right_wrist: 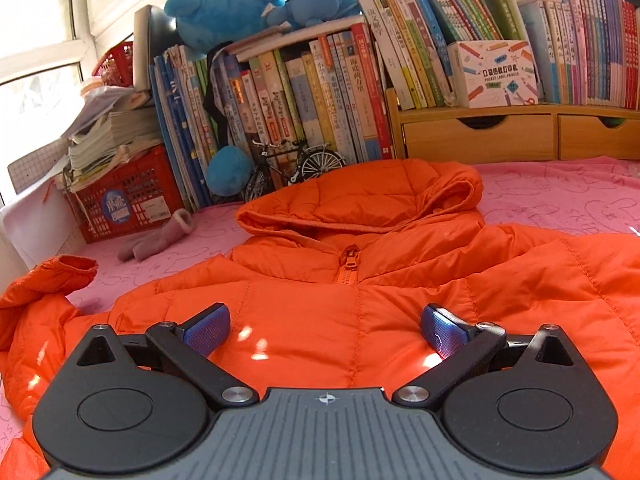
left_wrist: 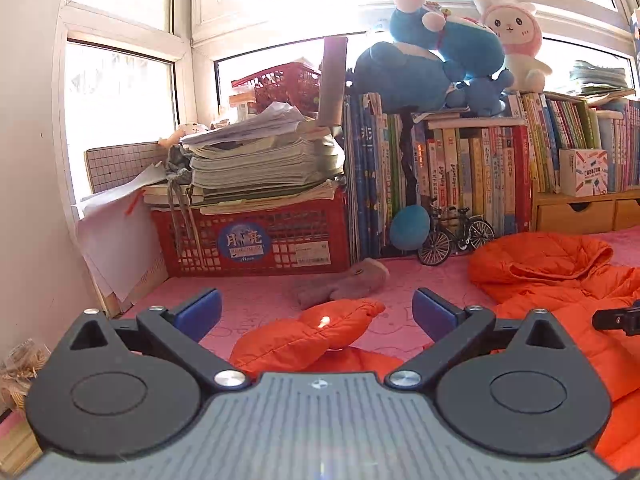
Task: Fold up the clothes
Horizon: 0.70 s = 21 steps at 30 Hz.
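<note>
Two claws hover low over a pink-covered bed, both spread wide with nothing between their blue pads. The right claw (right_wrist: 326, 330) sits directly above the chest of an orange puffer jacket (right_wrist: 360, 280), which lies face up, zipped, and spread across the near and middle part of the bed. The jacket's long axis runs straight away from this claw: hem nearest, then the zipper pull, then the hood (right_wrist: 372, 196) lying flat at the far end.

The left claw (left_wrist: 316, 314) is off to the jacket's left side, over one sleeve (left_wrist: 316, 332). That sleeve angles away and outward from the body, its cuff lying loose on bare pink cover just beyond the pads. In my judgement, the left claw is the nearer one for folding this sleeve inward across the chest.

Open bed cover lies around the cuff, with only a small mauve sock (right_wrist: 156, 240) farther out toward the back left corner. Along the far edge stand a toy bicycle (right_wrist: 296, 168) close behind the hood, a red crate (left_wrist: 256, 236) stacked with papers, a row of books (right_wrist: 304, 96) and a wooden drawer unit (right_wrist: 516, 134), leaving little room beyond the hood.
</note>
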Available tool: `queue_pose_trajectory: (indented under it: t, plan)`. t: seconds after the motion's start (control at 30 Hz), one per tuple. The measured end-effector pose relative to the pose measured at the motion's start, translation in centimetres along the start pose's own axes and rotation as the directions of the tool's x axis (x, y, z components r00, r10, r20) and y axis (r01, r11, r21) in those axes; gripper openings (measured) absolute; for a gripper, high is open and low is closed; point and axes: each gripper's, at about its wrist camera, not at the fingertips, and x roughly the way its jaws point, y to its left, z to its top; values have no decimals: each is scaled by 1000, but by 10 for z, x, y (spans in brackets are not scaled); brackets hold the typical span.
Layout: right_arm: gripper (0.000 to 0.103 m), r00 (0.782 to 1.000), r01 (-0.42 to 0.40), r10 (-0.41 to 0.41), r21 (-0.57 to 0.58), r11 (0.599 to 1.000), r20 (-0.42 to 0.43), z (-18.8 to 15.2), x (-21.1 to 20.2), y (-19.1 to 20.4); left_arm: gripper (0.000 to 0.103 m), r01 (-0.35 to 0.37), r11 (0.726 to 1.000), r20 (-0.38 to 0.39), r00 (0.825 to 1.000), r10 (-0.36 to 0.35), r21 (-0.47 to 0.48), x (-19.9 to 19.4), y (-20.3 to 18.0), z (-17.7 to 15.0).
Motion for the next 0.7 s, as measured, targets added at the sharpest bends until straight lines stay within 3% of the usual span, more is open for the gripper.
queue_pose_trajectory:
  t: [0.1, 0.13, 0.17, 0.23, 0.33, 0.4, 0.53, 0.6, 0.67, 0.7]
  plan:
    - [103, 1000, 5, -5, -9, 1000, -5, 0, 1, 3, 102, -45, 999, -91, 995, 45, 2, 31, -3, -11]
    - [103, 1000, 3, -3, -5, 1000, -5, 0, 1, 2, 95, -71, 997, -122, 990, 70, -3, 42, -3, -15]
    - [103, 1000, 2, -2, -1, 1000, -5, 0, 0, 2, 85, -108, 994, -149, 983, 104, -19, 52, 0, -18]
    - [103, 1000, 0, 0, 5, 1000, -7, 1, 1, 1, 35, -164, 984, -191, 971, 147, -77, 67, 7, -21]
    - [103, 1000, -2, 3, 10, 1000, -7, 1, 0, 0, 14, -128, 973, -164, 982, 97, -193, 56, 15, -15]
    - [103, 1000, -14, 14, 24, 1000, -2, 2, -2, -2, 11, -78, 971, -107, 993, 55, -227, 40, 13, -8]
    - [103, 998, -60, 58, 77, 995, 25, 3, -7, -10, 11, 30, 984, 7, 1000, -30, -178, 8, -16, 12]
    - [103, 989, -147, 142, 150, 978, 44, 6, -15, -16, 11, 91, 981, 37, 996, -86, -170, -4, -31, 17]
    - [103, 946, -322, 316, 270, 907, 67, 8, -23, -22, 11, 150, 976, 54, 988, -143, -159, -13, -48, 19]
    - [103, 909, -411, 409, 326, 851, 80, 9, -25, -23, 11, 175, 973, 61, 984, -168, -149, -16, -58, 20]
